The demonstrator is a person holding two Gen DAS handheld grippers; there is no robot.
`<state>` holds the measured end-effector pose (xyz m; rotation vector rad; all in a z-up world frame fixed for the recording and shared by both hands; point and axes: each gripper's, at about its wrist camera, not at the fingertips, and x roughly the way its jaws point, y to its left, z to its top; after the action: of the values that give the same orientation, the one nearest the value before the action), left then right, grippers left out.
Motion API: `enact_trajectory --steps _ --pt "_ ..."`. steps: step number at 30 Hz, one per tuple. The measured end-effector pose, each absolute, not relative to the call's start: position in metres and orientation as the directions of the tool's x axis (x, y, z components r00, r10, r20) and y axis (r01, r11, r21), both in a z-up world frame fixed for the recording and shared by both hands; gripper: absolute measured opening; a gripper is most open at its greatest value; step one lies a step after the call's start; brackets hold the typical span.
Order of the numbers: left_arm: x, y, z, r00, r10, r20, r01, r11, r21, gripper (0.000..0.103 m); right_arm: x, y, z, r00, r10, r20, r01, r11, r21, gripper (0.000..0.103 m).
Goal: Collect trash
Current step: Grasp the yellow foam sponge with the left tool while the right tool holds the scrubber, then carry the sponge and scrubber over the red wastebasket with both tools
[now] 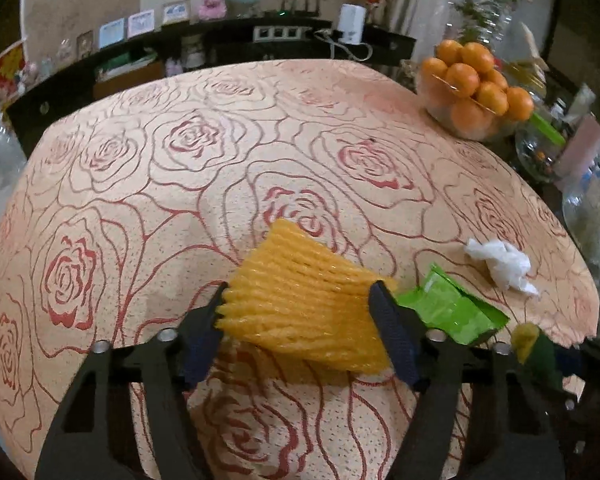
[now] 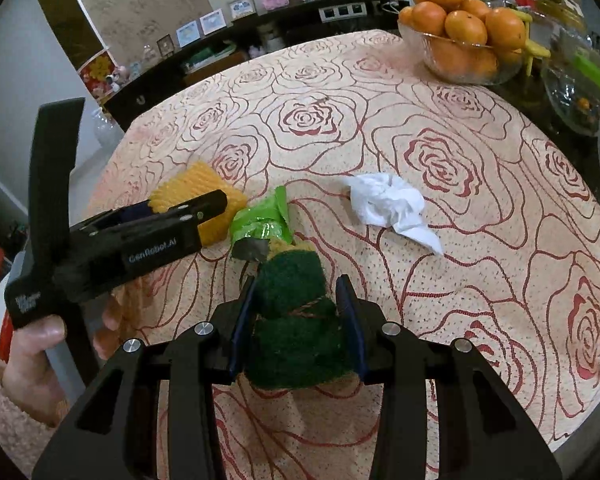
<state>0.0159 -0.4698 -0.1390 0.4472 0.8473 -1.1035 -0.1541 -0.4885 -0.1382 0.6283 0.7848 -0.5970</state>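
Note:
A yellow foam net (image 1: 300, 304) lies on the rose-patterned tablecloth (image 1: 148, 208), and my left gripper (image 1: 299, 290) has a pad pressed on each of its side edges. The right wrist view shows one left finger (image 2: 196, 210) lying across the same net (image 2: 204, 184). My right gripper (image 2: 297, 280) is shut on a dark green scouring sponge (image 2: 296, 320) with a yellow layer, held just above the cloth. That sponge (image 1: 536, 348) also shows at the lower right of the left wrist view. A crumpled green wrapper (image 1: 448, 308) (image 2: 264, 220) lies between net and sponge. A white tissue (image 1: 500, 264) (image 2: 392, 204) lies farther right.
A glass bowl (image 2: 460, 68) piled with oranges stands at the table's far right corner. More glassware (image 1: 536, 156) and a clear bottle (image 1: 592, 216) crowd the right side. A dark shelf (image 1: 220, 36) with ornaments runs behind the table. A person's hand (image 2: 32, 344) holds the left gripper.

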Motion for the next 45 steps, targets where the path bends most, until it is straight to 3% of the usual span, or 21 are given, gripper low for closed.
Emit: enact_trajectory --steps 2,18,34,45 --pt "0.014 -0.469 -0.138 0.173 -0.605 -0.777 0.911 0.399 -0.108 0.049 -0.154 -0.489 -0.139 0.567 -0.244 -0.787 0.689 0.663 0.292 0.039" --pt "0.014 -0.44 -0.133 0.149 -0.634 -0.759 0.884 0.43 -0.185 0.015 -0.152 -0.488 -0.139 0.568 -0.236 -0.788 0.688 0.661 0.298 0.039" --pt "0.019 -0.355 -0.077 0.252 -0.675 -0.693 0.836 0.513 -0.196 0.014 -0.136 -0.465 -0.117 0.604 -0.254 -0.756 0.648 0.708 0.281 0.039" --pt "0.015 -0.286 -0.026 0.403 -0.672 -0.621 0.789 0.599 -0.136 0.014 -0.126 -0.441 -0.09 0.634 -0.298 -0.713 0.616 0.752 0.234 0.039"
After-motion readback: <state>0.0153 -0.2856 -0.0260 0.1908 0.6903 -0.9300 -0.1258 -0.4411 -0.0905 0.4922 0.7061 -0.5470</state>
